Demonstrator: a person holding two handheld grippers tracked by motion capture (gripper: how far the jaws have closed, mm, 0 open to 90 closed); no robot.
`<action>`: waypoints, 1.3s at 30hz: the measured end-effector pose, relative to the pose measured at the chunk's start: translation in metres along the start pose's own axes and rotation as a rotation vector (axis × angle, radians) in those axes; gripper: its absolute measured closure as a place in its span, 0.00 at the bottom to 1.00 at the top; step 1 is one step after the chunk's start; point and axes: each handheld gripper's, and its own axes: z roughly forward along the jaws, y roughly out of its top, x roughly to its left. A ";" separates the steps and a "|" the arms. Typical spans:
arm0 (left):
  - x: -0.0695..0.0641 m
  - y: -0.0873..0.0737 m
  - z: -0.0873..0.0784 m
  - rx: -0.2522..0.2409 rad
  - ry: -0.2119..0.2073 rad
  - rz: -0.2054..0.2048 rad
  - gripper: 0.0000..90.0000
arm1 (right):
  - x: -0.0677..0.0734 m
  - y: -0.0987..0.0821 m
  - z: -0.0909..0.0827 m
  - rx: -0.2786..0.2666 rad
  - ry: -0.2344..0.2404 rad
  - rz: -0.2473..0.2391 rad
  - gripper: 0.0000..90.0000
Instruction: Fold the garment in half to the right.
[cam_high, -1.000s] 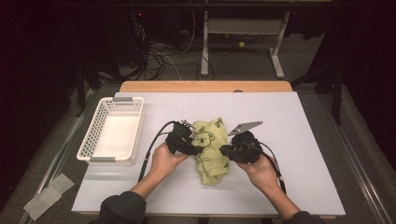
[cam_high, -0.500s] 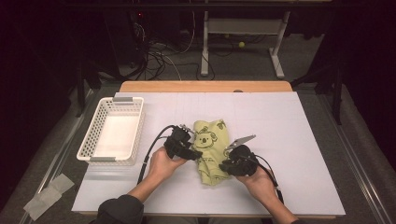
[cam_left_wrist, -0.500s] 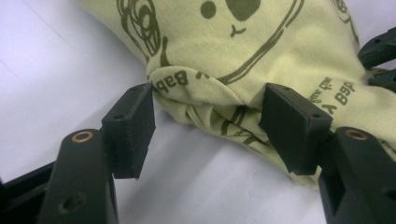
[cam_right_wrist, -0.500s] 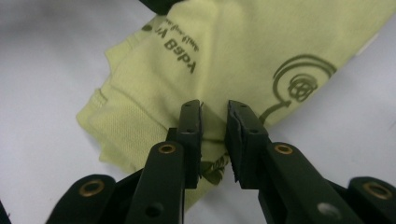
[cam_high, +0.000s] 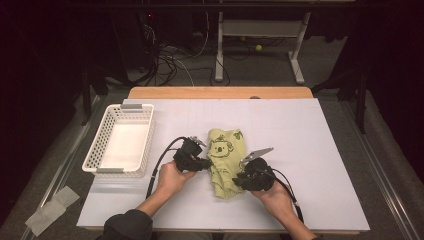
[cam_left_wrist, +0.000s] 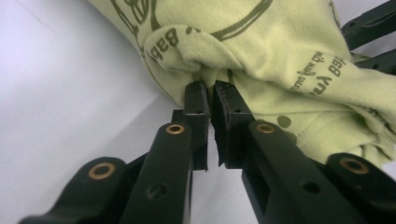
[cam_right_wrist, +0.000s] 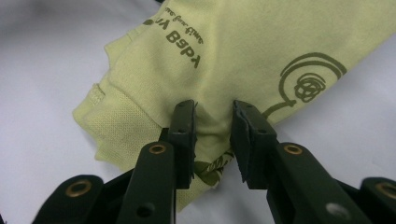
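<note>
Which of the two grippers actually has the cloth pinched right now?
The left gripper: its jaws pinch a fold of the green cloth. The right gripper has jaws apart, just opening.

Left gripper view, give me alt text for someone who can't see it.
The left gripper is shut on a pinched fold of a pale green printed garment lying on a white table. Dark lettering and part of a drawn figure show on the cloth.

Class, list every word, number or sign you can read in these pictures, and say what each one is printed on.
"Baby": dark print on the yellow-green garment, seen upside down in the right gripper view; in the left gripper view it is partly hidden by a fold.
Small script line beside "Baby", on the same garment: too small and inverted to read.
Koala face drawing on the garment: a picture, no words.
Basket: no writing.
</note>
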 end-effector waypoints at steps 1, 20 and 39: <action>0.001 -0.001 0.000 0.003 0.000 0.000 0.93 | 0.000 0.000 0.001 -0.004 0.002 -0.011 0.79; -0.008 0.047 -0.023 -0.120 0.123 -0.021 0.41 | 0.005 0.005 0.003 0.016 0.001 -0.030 0.81; 0.029 0.053 0.012 0.021 0.098 -0.165 0.40 | 0.008 0.005 0.005 0.005 0.007 -0.031 0.82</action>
